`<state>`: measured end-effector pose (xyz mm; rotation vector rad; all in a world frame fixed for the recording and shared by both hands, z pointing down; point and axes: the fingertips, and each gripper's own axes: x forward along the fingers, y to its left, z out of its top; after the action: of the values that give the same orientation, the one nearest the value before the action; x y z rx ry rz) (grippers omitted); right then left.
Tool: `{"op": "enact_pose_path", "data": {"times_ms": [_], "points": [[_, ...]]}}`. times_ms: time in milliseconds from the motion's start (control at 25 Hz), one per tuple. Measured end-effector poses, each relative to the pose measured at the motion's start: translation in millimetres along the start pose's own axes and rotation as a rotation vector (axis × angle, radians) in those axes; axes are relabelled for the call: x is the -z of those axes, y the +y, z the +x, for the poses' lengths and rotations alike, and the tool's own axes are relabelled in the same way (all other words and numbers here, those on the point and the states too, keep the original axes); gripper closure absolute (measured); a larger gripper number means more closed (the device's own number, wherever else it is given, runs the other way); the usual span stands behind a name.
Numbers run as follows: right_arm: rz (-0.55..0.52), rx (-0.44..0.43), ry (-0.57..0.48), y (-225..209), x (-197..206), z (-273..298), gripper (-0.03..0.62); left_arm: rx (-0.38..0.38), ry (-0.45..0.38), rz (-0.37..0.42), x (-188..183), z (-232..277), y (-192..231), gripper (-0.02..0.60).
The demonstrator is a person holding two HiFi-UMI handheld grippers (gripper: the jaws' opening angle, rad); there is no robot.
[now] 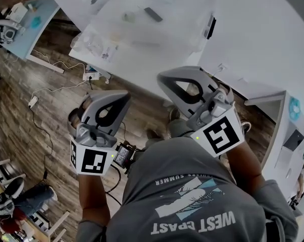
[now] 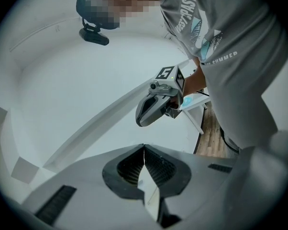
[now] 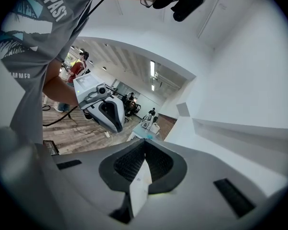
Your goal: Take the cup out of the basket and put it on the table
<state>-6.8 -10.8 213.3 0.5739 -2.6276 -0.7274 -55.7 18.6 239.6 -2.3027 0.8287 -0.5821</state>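
Both grippers are held close to the person's chest, above the wooden floor and short of the white table (image 1: 253, 34). My left gripper (image 1: 125, 97) is shut with nothing between its jaws; in its own view the jaws (image 2: 144, 150) meet against a bare white wall. My right gripper (image 1: 163, 79) is likewise shut and empty, jaws (image 3: 145, 145) pressed together. Each gripper shows in the other's view: the right gripper (image 2: 143, 119), the left gripper (image 3: 116, 124). A clear plastic bin (image 1: 142, 19) with small items stands on the table ahead. I cannot make out a cup or a basket.
Cables and a power strip (image 1: 89, 76) lie on the wooden floor (image 1: 41, 120) under the table edge. A light blue table (image 1: 33, 21) stands at the far left. Another person's legs (image 1: 10, 190) show at the lower left. White shelving (image 1: 293, 130) is at the right.
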Motion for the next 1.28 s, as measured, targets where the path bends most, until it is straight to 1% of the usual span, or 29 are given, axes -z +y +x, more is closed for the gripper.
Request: {"op": "enact_pose_path", "data": {"times_ms": [120, 240, 520, 760, 960, 1080, 1200, 1280], "points": [[0.009, -0.016, -0.011, -12, 12, 8, 0.582, -0.023, 0.010, -0.012, 7, 13, 9, 0.572], [0.015, -0.040, -0.032, -22, 20, 13, 0.582, -0.037, 0.039, -0.020, 12, 24, 13, 0.572], [0.012, -0.082, -0.078, -61, 34, 20, 0.582, -0.067, 0.094, -0.022, 15, 59, 36, 0.571], [0.015, -0.113, -0.111, -91, 54, 16, 0.582, -0.110, 0.109, -0.026, 10, 93, 47, 0.572], [0.018, -0.137, -0.153, -105, 64, 16, 0.582, -0.112, 0.168, -0.015, 8, 109, 47, 0.571], [0.030, -0.147, -0.155, -110, 69, 19, 0.582, -0.113, 0.177, -0.018, 10, 112, 49, 0.572], [0.033, -0.155, -0.152, -112, 73, 26, 0.582, -0.113, 0.193, -0.032, 20, 112, 54, 0.572], [0.029, -0.152, -0.144, -117, 75, 32, 0.582, -0.115, 0.186, -0.040, 28, 115, 59, 0.572]]}}
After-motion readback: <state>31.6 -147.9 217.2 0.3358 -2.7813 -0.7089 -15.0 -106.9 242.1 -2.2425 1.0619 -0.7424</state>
